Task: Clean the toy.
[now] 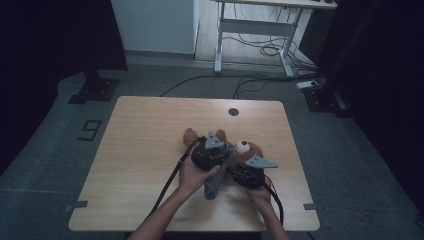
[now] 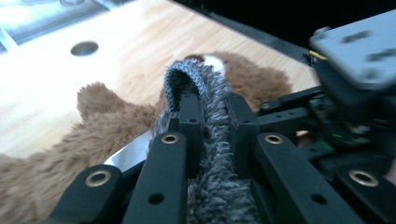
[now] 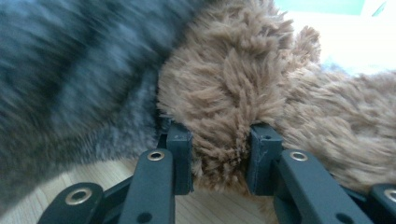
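Your left gripper (image 2: 210, 105) pinches the fuzzy grey sock (image 2: 212, 140) tight. Your right gripper (image 3: 219, 161) squeezes a furry brown limb of the teddy bear (image 1: 245, 150), which lies in the middle of the wooden table (image 1: 150, 150). It looks like you are dressing the bear, so hold the limb still and pull the sock opening slowly over it. The right gripper view shows fur squashed between the jaws. The high view shows the whole bear and both hands.
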The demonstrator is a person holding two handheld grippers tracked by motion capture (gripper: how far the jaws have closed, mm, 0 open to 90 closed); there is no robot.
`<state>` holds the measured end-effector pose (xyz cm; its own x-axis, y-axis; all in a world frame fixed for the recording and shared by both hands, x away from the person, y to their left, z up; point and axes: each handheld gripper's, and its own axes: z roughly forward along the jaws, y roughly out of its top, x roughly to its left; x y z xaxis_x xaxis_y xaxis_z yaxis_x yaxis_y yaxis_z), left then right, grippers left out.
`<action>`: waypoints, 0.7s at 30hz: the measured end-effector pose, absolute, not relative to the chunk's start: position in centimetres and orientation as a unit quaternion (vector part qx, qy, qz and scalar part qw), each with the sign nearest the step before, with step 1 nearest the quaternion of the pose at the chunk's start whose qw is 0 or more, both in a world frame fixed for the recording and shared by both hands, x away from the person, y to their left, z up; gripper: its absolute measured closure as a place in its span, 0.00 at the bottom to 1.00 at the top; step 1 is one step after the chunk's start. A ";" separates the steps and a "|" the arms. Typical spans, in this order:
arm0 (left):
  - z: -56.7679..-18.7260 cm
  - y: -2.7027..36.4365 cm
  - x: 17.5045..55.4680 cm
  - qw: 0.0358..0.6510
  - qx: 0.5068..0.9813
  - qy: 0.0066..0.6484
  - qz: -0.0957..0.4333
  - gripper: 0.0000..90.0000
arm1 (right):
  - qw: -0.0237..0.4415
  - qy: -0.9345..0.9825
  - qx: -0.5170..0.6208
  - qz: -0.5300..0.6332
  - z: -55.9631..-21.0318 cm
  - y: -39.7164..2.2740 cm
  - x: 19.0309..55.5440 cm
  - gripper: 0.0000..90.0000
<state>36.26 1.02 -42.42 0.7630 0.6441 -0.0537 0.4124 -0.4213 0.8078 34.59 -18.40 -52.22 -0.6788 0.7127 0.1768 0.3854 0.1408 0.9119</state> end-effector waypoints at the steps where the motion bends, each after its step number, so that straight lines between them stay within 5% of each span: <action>1: -43.0 1.1 36.9 0.428 0.831 0.330 0.134 0.87 | 0.152 0.742 0.370 0.538 -52.3 -18.4 34.6 0.76; 21: -47.6 11.7 38.9 0.380 0.799 0.445 0.139 0.87 | 0.148 0.745 0.364 0.539 -52.5 -18.5 34.5 0.76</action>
<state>38.89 11.70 -47.58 0.5656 0.8166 -0.1152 0.6053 -0.3161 0.7306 34.51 -18.48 -52.50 -0.6918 0.7015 0.1715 0.3820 0.1540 0.9112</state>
